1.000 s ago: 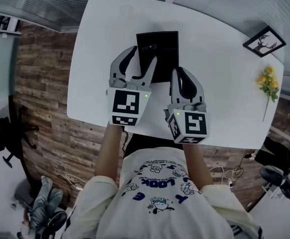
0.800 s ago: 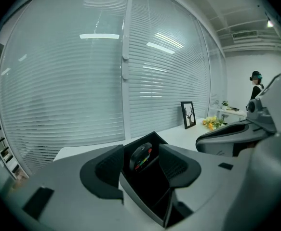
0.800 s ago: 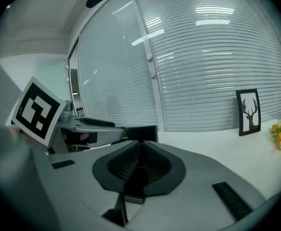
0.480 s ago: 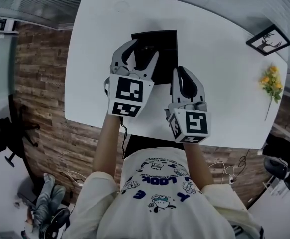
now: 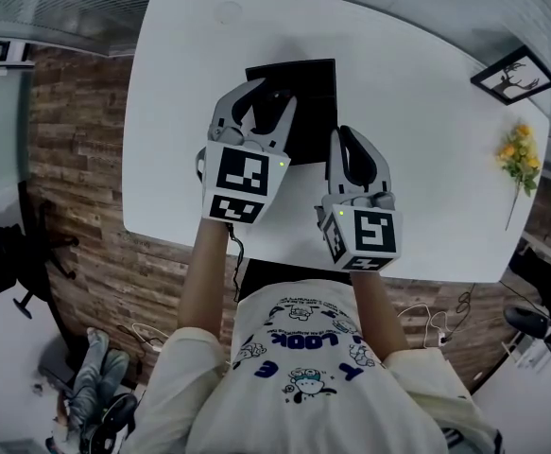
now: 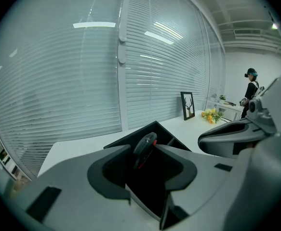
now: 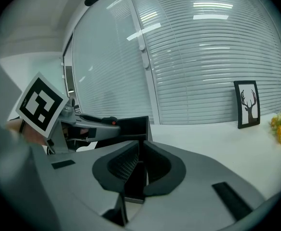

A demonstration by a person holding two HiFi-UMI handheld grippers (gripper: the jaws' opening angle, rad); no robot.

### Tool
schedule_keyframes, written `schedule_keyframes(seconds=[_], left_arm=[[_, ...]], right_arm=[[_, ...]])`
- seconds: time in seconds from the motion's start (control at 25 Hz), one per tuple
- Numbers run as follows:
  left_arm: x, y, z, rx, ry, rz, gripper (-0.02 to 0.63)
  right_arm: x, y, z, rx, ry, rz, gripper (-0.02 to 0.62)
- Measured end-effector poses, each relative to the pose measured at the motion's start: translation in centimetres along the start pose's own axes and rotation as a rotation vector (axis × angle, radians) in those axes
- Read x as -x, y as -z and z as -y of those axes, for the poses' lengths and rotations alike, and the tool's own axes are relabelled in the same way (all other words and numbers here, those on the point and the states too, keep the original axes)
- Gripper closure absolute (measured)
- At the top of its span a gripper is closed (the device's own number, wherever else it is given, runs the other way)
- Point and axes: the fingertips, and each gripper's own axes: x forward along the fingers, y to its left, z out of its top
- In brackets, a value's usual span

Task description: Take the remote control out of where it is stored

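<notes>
Main worry here is a sloppy pinch. The left gripper (image 5: 273, 100) is closing with the remote control (image 6: 145, 146) standing on end between its jaws, inside the black box (image 5: 313, 93) on the white surface (image 5: 417, 130), and the pads don't look like they're pressing yet. If they only catch the top edge, it could twist, slip back in, or drag the box up. The right gripper (image 7: 139, 148) looks pinched nearly together on the box's right wall, and if that grip slides, the whole box shifts.
</notes>
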Motion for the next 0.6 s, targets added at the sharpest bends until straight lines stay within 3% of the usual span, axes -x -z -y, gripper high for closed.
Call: schedule_keyframes(seconds=[0.32, 0.6], left_arm=[[0.9, -0.9, -1.7, 0.042, -0.048, 0.045, 0.534], [3.1, -2.9, -1.9, 0.032, -0.071, 0.096, 0.535]], right_arm=[[0.0, 0.1, 0.0, -0.003, 0.004, -0.001, 0.547], [0.9, -1.2, -0.9, 0.005, -0.006, 0.031, 0.546]])
